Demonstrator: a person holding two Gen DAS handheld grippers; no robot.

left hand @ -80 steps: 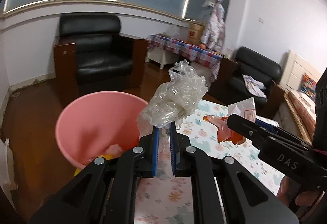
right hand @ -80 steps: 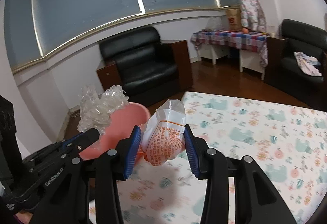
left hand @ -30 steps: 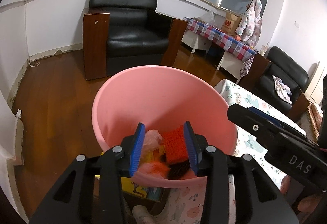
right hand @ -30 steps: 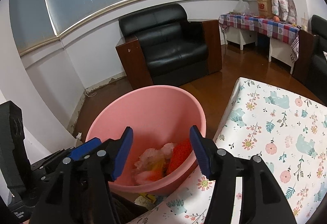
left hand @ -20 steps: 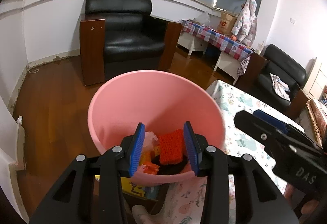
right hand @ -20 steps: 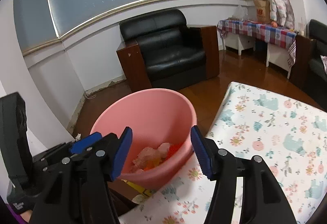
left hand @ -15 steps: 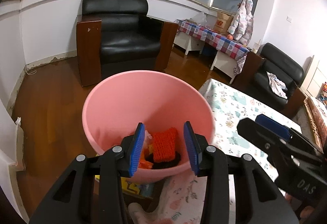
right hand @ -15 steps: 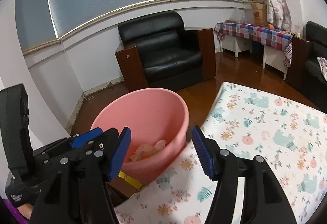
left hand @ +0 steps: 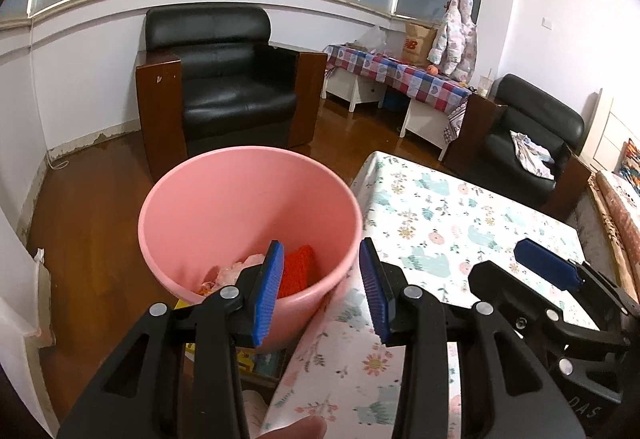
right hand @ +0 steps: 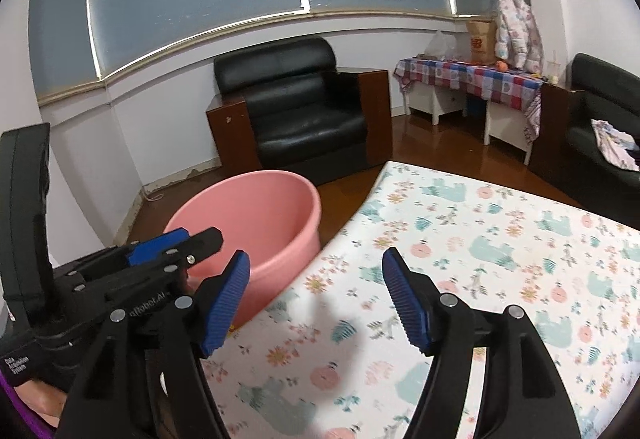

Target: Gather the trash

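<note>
A pink plastic tub stands beside the table's near-left edge; it also shows in the right wrist view. Trash lies at its bottom, with a red knitted piece and pale crumpled bits. My left gripper is open and empty, above the tub's near rim and the table edge. My right gripper is open and empty over the floral tablecloth, to the right of the tub. The right gripper also shows in the left wrist view.
A black armchair stands behind the tub on the wooden floor. A checked-cloth side table and a second black armchair are at the far right. A yellow box sits under the tub.
The bubble wrap and the snack bag have left my grippers and both are open. Both grippers have drawn back and rightward from over the tub toward the table.
</note>
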